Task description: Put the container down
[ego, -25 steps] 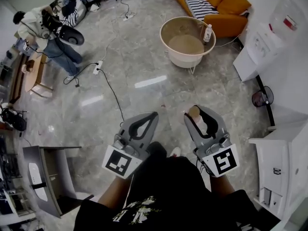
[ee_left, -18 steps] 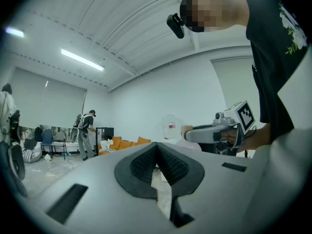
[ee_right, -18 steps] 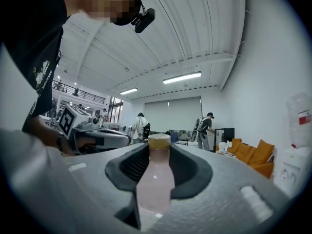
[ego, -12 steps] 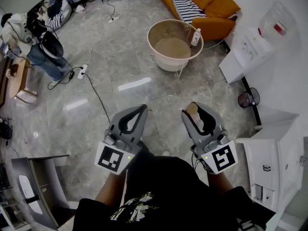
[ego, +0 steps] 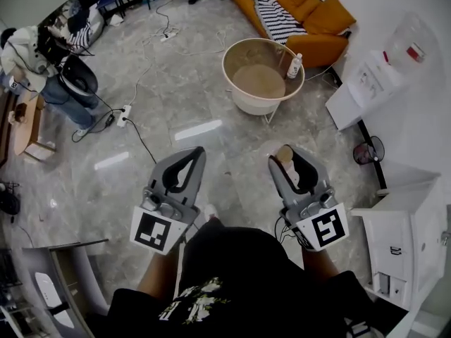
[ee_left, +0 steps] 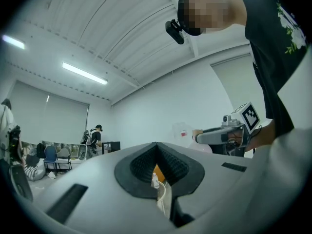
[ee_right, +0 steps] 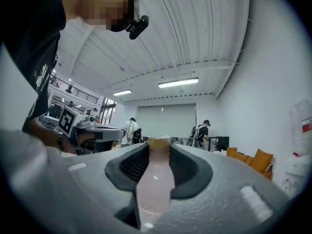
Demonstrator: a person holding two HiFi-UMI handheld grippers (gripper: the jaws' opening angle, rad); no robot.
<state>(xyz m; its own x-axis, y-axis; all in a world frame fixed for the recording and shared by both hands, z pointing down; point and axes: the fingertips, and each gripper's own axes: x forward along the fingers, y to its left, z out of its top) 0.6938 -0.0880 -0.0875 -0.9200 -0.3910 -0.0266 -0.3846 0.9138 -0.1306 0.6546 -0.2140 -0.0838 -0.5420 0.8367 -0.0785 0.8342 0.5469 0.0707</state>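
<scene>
A bottle (ego: pixel 292 176) of pale pink liquid with a tan cap (ee_right: pixel 159 141) stands between the jaws of my right gripper (ego: pixel 285 158), which is shut on its body (ee_right: pixel 155 184). My left gripper (ego: pixel 192 152) is held level beside it, jaws together and nothing in them (ee_left: pixel 156 146). Both hang above the marble floor in front of the person's body. Ahead stands a round beige table (ego: pixel 235 50) with a raised rim, and a small white bottle (ego: pixel 294 65) is on its right side. That small bottle (ee_left: pixel 155 180) shows through the gap in the left gripper view.
An orange sofa (ego: pixel 304 8) with a striped blanket lies behind the table. White cabinets (ego: pixel 417 220) and a small fan (ego: pixel 371 150) line the right side. A power strip (ego: pixel 127 111) with cables lies on the floor at left, near a standing person (ego: pixel 44 62).
The right gripper's hold on the pink bottle is unchanged. The head view has swung slightly, and the left gripper sits a little further left and lower in it.
</scene>
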